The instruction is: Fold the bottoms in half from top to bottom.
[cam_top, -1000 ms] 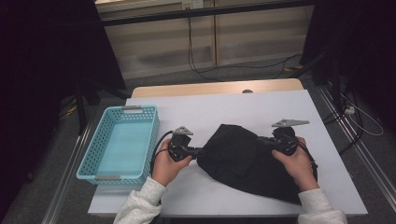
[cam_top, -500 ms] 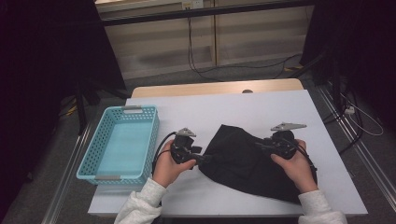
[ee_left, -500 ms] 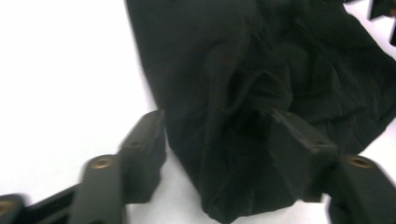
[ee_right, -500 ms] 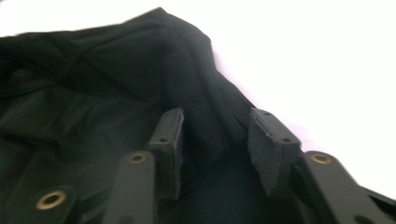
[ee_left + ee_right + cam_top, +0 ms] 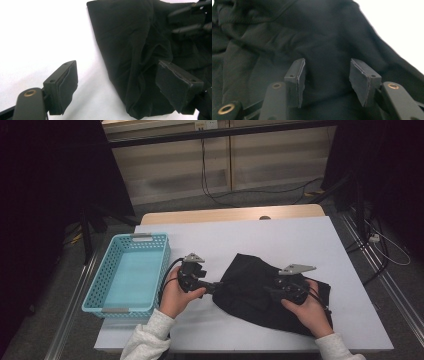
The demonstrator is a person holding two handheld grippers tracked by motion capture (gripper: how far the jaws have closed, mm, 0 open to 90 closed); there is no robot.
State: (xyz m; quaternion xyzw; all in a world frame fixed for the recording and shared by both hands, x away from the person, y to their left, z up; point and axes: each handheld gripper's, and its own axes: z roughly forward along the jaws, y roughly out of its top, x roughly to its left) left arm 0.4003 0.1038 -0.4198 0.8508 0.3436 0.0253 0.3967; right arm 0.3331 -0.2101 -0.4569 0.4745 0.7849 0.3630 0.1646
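Fig.: person at white table [image 5: 280, 240], two hand-held grippers working a black cloth [image 5: 250, 287].

Cloth: lies crumpled on the table's near-right half, approx. centre-right; long axis runs diagonally from upper left to lower right in the high view. Its left tip points toward the left gripper [image 5: 216, 288]; its bulk spreads under and past the right gripper [image 5: 267, 291].

L gripper: jaws have just been opening, now wide apart. In the left gripper view [image 5: 125, 85] the cloth's folded edge [image 5: 135, 75] sits between them, nearer the right-hand pad, w/ bare table beside the other pad; no pad presses on it, so nothing held.

R gripper: jaws have just been opening too, approx. half spread. In the right gripper view [image 5: 325, 80] they hover over cloth [image 5: 324, 37], pads parted w/ fabric behind, none pinched.

Key relation: cloth lies straight ahead of both tools, i.e. to the right of the L gripper and left of/beneath the R one. R hand [image 5: 307, 307] is nearer the main mass; L hand [image 5: 175, 297] is nearer the tip only.

Blue basket [image 5: 125, 275]: left of cloth, well apart, nothing inside.

Writing/brands: none legible on cloth, basket or grippers.
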